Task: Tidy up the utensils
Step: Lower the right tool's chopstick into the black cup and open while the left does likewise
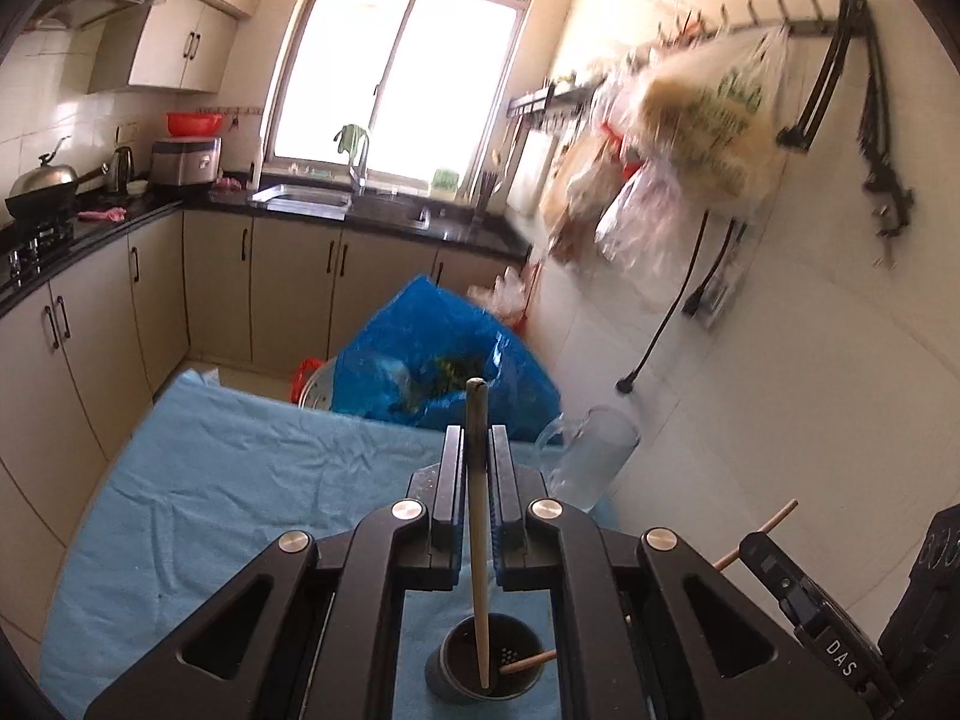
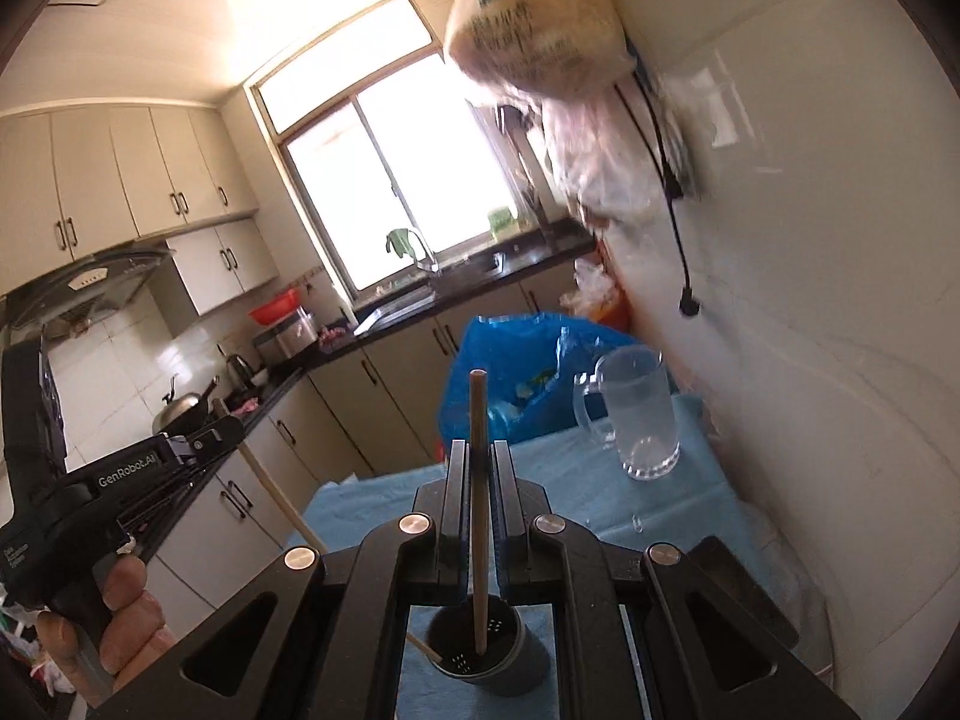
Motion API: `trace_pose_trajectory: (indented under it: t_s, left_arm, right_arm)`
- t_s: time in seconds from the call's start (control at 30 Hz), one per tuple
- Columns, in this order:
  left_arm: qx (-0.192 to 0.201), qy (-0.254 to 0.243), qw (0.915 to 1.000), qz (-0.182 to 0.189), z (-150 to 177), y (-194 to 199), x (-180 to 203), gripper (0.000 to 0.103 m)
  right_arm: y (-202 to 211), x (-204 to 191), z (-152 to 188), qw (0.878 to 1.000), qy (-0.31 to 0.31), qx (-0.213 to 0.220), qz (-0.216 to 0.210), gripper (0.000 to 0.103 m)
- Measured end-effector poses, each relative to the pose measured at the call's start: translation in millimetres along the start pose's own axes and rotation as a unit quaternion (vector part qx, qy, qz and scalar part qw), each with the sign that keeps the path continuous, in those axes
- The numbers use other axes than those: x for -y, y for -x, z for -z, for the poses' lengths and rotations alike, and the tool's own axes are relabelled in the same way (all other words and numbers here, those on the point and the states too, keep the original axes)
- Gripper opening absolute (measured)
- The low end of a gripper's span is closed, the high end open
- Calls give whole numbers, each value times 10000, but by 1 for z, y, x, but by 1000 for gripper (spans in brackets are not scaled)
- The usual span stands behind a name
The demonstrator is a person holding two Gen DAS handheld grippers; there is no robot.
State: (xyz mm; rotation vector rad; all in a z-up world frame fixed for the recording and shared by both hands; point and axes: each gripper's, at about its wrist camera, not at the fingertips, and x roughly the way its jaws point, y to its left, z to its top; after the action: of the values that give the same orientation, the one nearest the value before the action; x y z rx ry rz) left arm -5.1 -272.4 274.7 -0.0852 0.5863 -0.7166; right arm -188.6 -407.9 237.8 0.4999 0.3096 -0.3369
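In the left wrist view my left gripper is shut on a wooden chopstick. The stick stands upright with its lower end inside a dark perforated utensil holder on the blue cloth. A second stick's end pokes into the same holder. In the right wrist view my right gripper is shut on another chopstick, whose lower end also sits in the holder. At the left a hand holds the left gripper's body.
A blue cloth covers the table. A clear glass mug stands at its far right by the white wall. A blue plastic bag sits beyond the far edge. Bags hang from a wall rail. Cabinets and a counter line the left.
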Motion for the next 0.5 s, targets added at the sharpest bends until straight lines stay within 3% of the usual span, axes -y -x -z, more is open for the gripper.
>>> trace_pose_trajectory:
  t_s: [0.27,0.5]
  left_arm:
    - [-516,-60,9986,-104,27,-45,-7,6]
    - [-695,-49,9974,-190,34,-55,-15,6]
  right_arm:
    - [-49,17,25,9978,-116,-656,35,7]
    - [-65,28,35,9949,-237,-979,40,7]
